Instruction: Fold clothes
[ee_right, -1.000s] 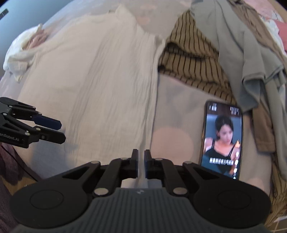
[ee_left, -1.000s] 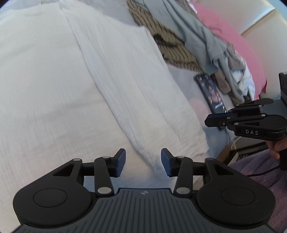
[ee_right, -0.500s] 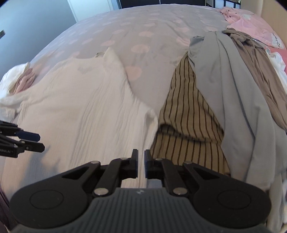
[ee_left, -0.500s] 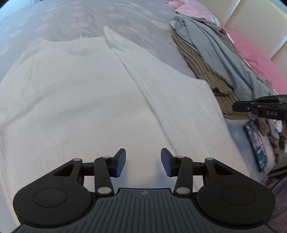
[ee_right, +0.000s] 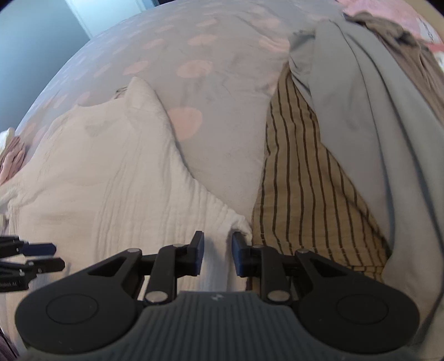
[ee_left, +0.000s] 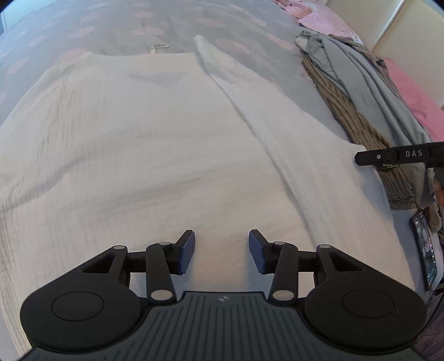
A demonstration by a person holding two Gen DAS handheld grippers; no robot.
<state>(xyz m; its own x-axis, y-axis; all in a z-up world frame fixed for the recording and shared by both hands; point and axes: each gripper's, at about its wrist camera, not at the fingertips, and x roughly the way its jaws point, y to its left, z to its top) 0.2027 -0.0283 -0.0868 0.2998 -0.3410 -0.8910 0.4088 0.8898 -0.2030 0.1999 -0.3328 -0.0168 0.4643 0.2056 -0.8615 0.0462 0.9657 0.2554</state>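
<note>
At the far left of the white garment (ee_right: 116,177), in the right wrist view, we see a small crumpled bundle of white and pink cloth (ee_right: 9,151) just past its edge. The white garment itself lies spread flat on the grey bedspread with pink dots (ee_left: 172,25), its crinkled fabric filling most of the left wrist view, with one side folded inward into a long strip running from its top down toward us. Our left gripper (ee_left: 221,251) hangs over the lower middle of the garment, its blue pads spread apart with only flat cloth beneath the gap and nothing pinched. To the right of that, at the garment's right edge, our right gripper (ee_right: 217,251) hovers over a bunched corner of the white fabric; its jaws are opening, and the fabric shows in the gap, though the pads do not press on it. Right of the garment, touching that corner, lies a tan striped shirt (ee_right: 305,172), with a grey garment (ee_right: 369,116) draped over its far side. Beyond these, a pink pillow (ee_left: 416,97) sits by the headboard, and a phone (ee_left: 424,250) lies near the bed's edge.
</note>
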